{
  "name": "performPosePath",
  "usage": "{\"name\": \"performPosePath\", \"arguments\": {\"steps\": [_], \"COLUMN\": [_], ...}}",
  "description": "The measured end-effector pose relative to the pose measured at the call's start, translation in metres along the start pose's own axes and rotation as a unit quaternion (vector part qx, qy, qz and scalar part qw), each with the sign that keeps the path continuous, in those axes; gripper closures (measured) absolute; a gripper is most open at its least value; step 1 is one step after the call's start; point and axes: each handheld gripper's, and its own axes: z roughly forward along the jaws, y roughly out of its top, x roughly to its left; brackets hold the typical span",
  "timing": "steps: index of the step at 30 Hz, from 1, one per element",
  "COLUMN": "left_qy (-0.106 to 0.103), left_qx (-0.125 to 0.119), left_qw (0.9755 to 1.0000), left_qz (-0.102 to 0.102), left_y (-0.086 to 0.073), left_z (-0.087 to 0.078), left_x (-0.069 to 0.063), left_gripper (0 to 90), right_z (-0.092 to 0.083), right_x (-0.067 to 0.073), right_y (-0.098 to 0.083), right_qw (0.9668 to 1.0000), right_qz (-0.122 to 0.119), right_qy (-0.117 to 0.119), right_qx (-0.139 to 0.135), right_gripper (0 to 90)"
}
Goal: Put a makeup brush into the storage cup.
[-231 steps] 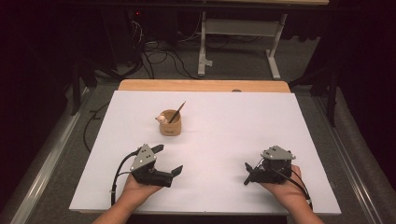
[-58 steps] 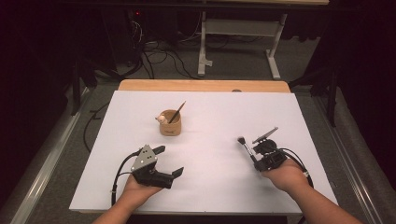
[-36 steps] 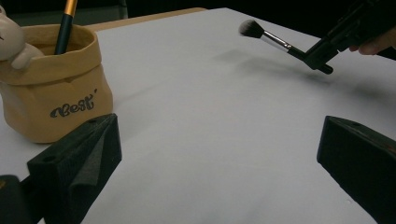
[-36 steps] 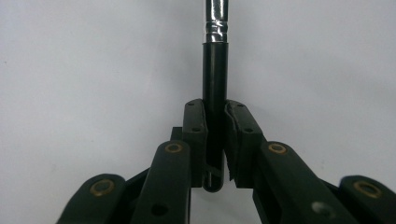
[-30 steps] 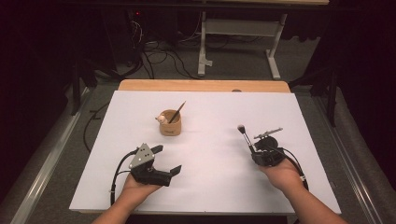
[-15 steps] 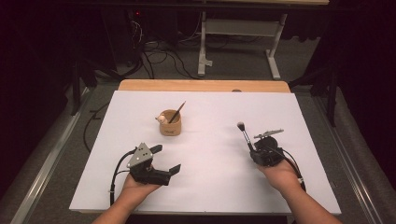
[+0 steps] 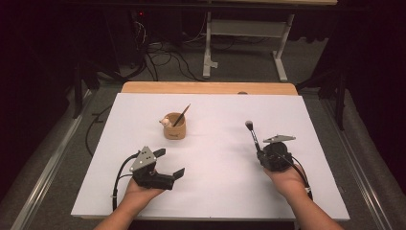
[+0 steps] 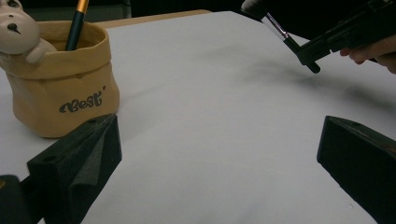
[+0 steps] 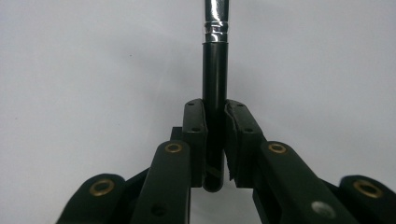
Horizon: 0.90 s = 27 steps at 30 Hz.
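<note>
A tan sack-shaped cup (image 7: 174, 130) with a small bear figure on its rim stands mid-table, a brush handle (image 7: 181, 115) leaning out of it. My right gripper (image 7: 261, 153) is shut on the black handle of a makeup brush (image 7: 252, 135); its bristle head points away, raised off the sheet. In the right gripper view the pads (image 9: 194, 126) clamp the handle (image 9: 215, 79) low down. My left gripper (image 7: 170, 163) rests open at the front left, nothing between its jaws. In the left gripper view the cup (image 8: 60, 93) sits just beyond the left jaw.
A white sheet (image 7: 215, 110) covers the table, with a wooden strip (image 7: 206, 88) along the far edge. Beyond it are cables and a metal stand on the dark floor. The left gripper view shows the right gripper (image 8: 355, 30) and its brush (image 8: 280, 32) across the sheet.
Since the oldest frame my right hand has moved farther up the table and now holds the brush, turned from slanting to pointing away. Over the last second hardly anything moved. My left hand stayed put.
</note>
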Motion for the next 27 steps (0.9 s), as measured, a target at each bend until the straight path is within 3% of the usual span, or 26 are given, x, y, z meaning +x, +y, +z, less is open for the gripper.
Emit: {"name": "performPosePath", "arguments": {"steps": [11,21,27], "left_qy": [0.003,0.004,0.007], "left_qx": [0.002,0.005,0.006], "left_qw": [1.0000,1.0000,0.9999], "left_qz": [-0.001,-0.004,-0.006], "left_y": [-0.001,-0.002,-0.002], "left_z": [0.000,0.002,0.002], "left_x": [0.002,0.003,0.005], "left_gripper": [0.4,0.4,0.5], "right_z": [0.000,0.002,0.003], "right_x": [-0.001,-0.006,-0.007], "right_y": [-0.005,-0.010,-0.013], "right_qw": [0.9989,0.9962,0.9938], "right_qz": [0.000,0.018,0.005], "right_qy": [-0.004,0.005,-0.002], "right_qx": [-0.046,-0.085,-0.111], "right_gripper": [81.6,81.6,81.6]}}
